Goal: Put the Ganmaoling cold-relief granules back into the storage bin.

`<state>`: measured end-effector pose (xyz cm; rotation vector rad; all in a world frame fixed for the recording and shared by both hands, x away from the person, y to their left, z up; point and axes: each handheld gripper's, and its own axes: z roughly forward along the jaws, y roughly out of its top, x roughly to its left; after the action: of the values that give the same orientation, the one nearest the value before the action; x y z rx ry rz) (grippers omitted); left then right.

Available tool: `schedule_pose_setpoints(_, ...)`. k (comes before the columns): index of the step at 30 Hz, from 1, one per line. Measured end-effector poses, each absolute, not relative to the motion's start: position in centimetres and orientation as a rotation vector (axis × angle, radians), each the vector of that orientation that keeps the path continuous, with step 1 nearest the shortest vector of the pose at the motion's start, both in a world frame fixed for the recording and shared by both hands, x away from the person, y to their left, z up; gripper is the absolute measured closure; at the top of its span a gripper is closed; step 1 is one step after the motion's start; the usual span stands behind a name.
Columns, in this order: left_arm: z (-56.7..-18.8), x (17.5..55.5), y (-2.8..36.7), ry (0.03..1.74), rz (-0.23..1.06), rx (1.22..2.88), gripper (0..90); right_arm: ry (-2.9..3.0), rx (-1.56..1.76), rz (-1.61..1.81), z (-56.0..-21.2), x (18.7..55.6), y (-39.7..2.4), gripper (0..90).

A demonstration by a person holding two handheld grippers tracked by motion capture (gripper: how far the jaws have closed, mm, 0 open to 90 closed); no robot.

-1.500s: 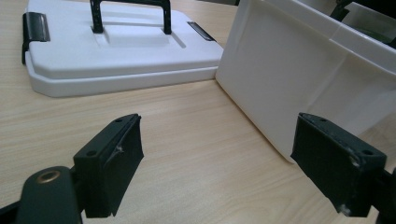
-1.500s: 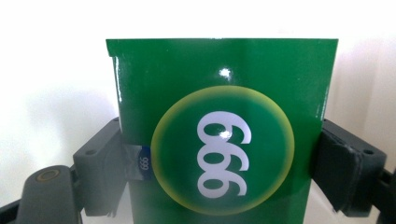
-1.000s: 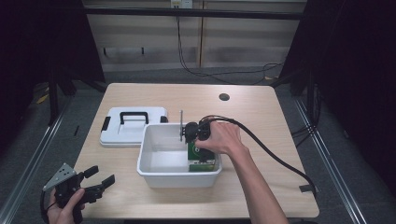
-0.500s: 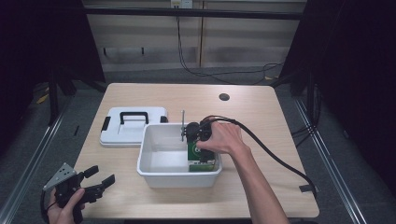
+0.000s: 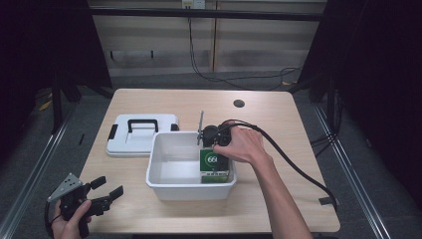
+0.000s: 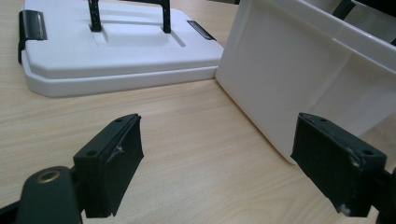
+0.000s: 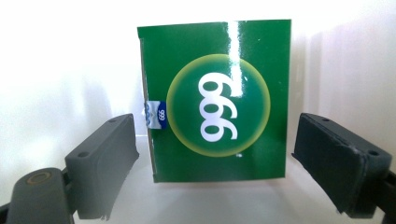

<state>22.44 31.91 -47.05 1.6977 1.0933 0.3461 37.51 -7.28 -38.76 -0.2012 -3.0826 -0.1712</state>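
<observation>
Standing upright inside the white plastic bin (image 5: 164, 180), against its right wall: one green carton (image 5: 215, 165), glossy, printed with a pale-ringed green disc and white numerals "999", seen inverted in the right gripper view (image 7: 217, 100); a small blue-and-white seal tab at its edge repeats "999".

Right tool (image 5: 213, 137): held over the bin's right end, just above the carton. In the right gripper view its jaws are spread wide, one on each side of the carton, touching neither face.

Left tool (image 5: 102, 191): held in the left hand (image 5: 69, 221) near the counter's (image 5: 278, 119) front left corner, well apart from the bin; jaws spread wide and holding nothing (image 6: 224, 158).

White lid (image 5: 142, 133): flat on the counter just behind and left of the bin, with a black carry handle and black latches. The left gripper view shows it just beside the bin's outer wall (image 6: 280, 79).

Counter: pale wood grain, with a dark round cable port (image 5: 239, 103) near the back edge.
</observation>
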Motion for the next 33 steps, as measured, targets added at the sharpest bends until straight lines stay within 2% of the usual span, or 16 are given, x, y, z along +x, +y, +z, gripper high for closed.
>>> schedule_pose_setpoints(9,-47.0,22.2,31.8,1.095,0.353,1.691,15.9,-3.113,-0.227,-0.284,-37.1,37.0,-8.1,13.4)
schedule_pose_setpoints(22,-47.0,22.2,31.9,1.091,0.352,1.7,15.9,-3.105,-0.347,-0.667,-35.5,36.1,-10.1,13.7)
schedule_pose_setpoints(33,-47.0,22.2,31.9,1.099,0.353,1.686,15.9,-3.022,-0.416,-1.123,-34.9,34.8,-12.8,14.0)
